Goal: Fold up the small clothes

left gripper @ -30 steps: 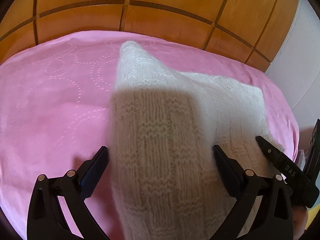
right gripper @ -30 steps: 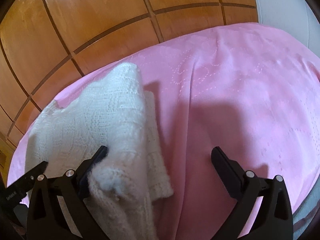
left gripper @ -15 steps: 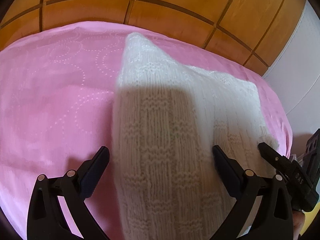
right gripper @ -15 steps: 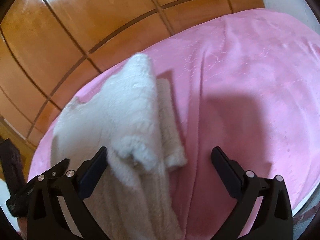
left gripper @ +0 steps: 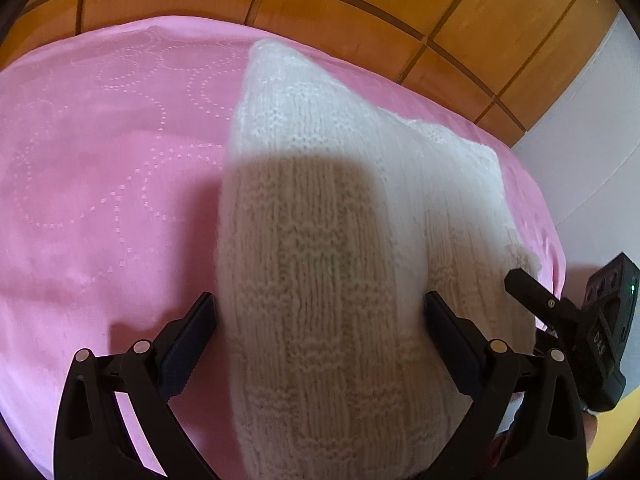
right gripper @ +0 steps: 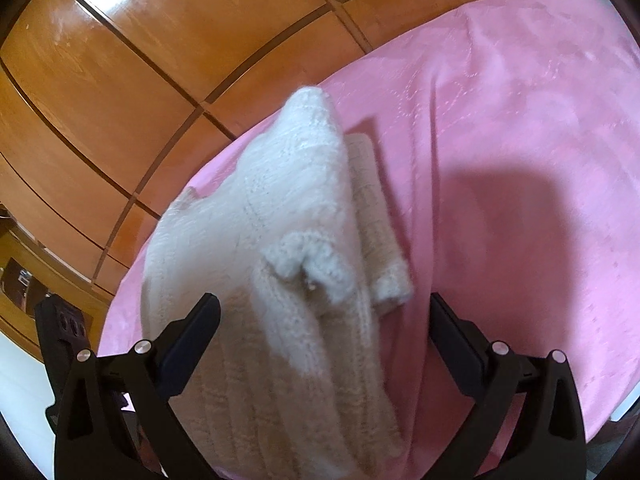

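A small white knitted garment (left gripper: 320,240) lies folded on the pink cloth (left gripper: 100,200). My left gripper (left gripper: 320,332) is open, its jaws wide apart on either side of the garment's near end, not pinching it. In the right wrist view the same garment (right gripper: 280,240) lies folded lengthwise with a fuzzy cuff (right gripper: 308,264) on top. My right gripper (right gripper: 324,332) is open, jaws wide, with the garment's near end under and between them. The right gripper also shows at the right edge of the left wrist view (left gripper: 568,320).
The pink cloth covers a rounded table (right gripper: 520,160). Orange-brown tiled floor (left gripper: 360,0) lies beyond it. A white wall (left gripper: 592,120) is at the right. Wooden furniture (right gripper: 24,280) stands at the left in the right wrist view.
Both grippers have drawn back and lifted a little from the garment. The right gripper has swung left, so the garment now lies between its jaws. Both stay open.
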`<control>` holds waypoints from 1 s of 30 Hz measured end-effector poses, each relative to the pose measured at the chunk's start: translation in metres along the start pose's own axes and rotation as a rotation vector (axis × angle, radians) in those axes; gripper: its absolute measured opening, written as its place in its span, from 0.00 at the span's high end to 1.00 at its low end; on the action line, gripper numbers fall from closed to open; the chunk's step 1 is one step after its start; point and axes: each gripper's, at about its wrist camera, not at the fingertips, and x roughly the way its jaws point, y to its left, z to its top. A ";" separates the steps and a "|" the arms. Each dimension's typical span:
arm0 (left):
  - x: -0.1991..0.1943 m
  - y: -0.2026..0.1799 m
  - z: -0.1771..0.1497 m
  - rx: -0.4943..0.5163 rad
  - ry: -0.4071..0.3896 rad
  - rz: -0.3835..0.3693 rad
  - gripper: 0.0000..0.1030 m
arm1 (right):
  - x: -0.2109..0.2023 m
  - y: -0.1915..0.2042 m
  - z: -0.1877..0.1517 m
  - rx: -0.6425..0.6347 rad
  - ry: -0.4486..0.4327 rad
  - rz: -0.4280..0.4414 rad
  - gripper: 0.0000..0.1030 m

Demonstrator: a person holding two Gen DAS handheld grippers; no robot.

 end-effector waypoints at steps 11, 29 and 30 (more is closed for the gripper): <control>0.001 0.003 0.002 0.006 0.033 -0.027 0.03 | 0.008 0.002 0.001 0.031 0.030 0.036 0.05; -0.015 0.022 0.003 0.010 0.002 -0.090 0.03 | 0.005 -0.011 -0.002 0.017 0.078 0.103 0.30; -0.018 0.025 0.003 0.006 -0.015 -0.091 0.03 | 0.004 -0.013 -0.002 0.027 0.085 0.104 0.31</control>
